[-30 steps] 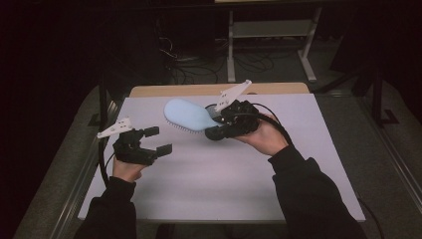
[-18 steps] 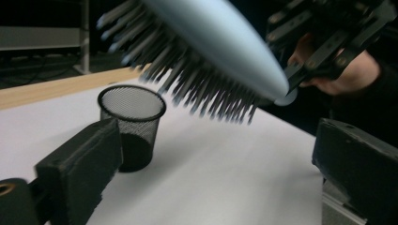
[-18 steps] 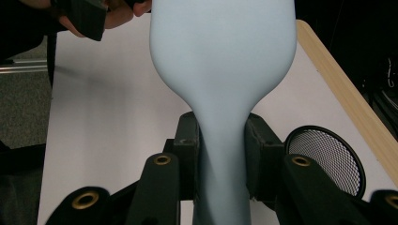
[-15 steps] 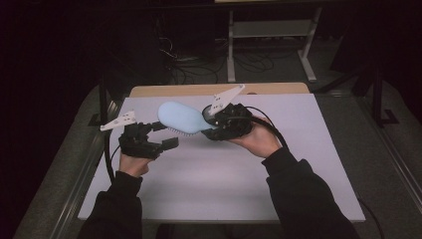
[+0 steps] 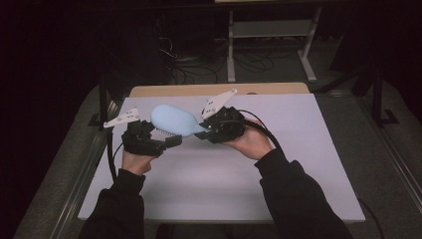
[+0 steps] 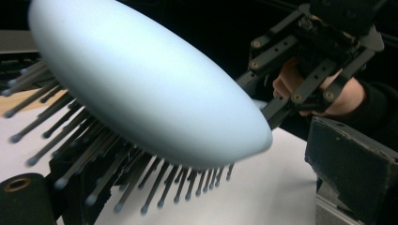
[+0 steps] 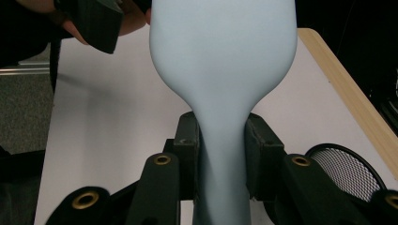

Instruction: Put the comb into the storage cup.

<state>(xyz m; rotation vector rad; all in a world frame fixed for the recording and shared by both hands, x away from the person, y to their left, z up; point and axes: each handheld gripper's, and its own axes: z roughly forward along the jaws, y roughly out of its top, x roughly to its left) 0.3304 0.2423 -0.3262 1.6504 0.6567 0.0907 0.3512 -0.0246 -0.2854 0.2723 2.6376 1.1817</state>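
High view: right hand-held gripper (image 5: 205,133) clamps hairbrush (image 5: 171,121) handle; brush head between spread left hand-held gripper (image 5: 166,142) jaws.

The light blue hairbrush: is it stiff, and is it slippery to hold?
The hairbrush is probably stiff: gripped only at its narrow handle by the right tongs, its head stays level above the table. The smooth, rounded back looks rather slippery. The thin bristles may bend if the left tongs press them.

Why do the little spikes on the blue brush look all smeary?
In the left gripper view the pale blue plastic hairbrush is very close, so its dark bristles blur; the right gripper view shows its handle sharply; the high view is dim around the white table.
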